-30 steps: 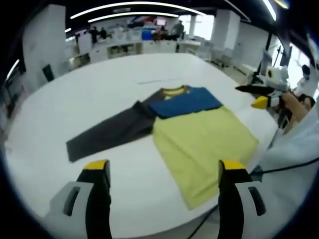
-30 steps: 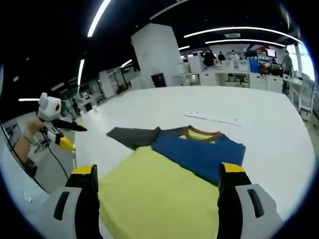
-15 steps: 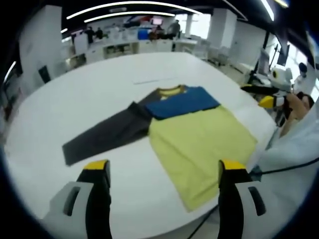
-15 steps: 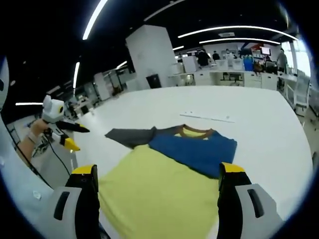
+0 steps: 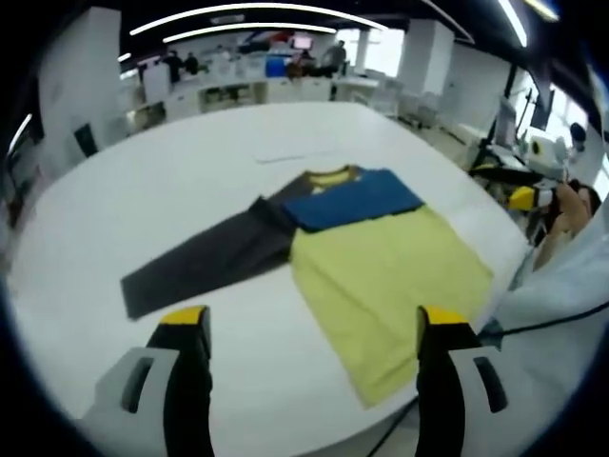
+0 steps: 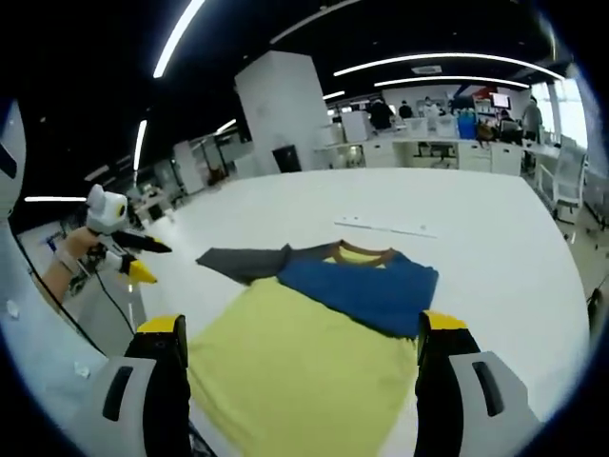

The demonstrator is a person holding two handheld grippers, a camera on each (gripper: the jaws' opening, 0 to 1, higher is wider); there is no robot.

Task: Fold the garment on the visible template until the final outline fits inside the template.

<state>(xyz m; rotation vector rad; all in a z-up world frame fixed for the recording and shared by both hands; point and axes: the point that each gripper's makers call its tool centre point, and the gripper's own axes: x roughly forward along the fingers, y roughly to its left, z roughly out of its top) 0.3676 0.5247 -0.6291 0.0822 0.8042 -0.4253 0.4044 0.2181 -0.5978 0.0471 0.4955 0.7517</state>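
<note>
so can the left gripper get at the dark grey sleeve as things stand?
Probably yes. The left gripper hangs open above the white table, and the dark grey sleeve lies flat ahead of its jaws with bare tabletop between. The right gripper is off at the far side, away from that path.

A wide white counter with a rounded edge spreads across both views, bare around its far side. Beyond it stands a thick white pillar, with long ceiling light strips curving overhead. At the back runs a row of white desks with several people standing by them (too small to tell what they do) and a blue box among them
</note>
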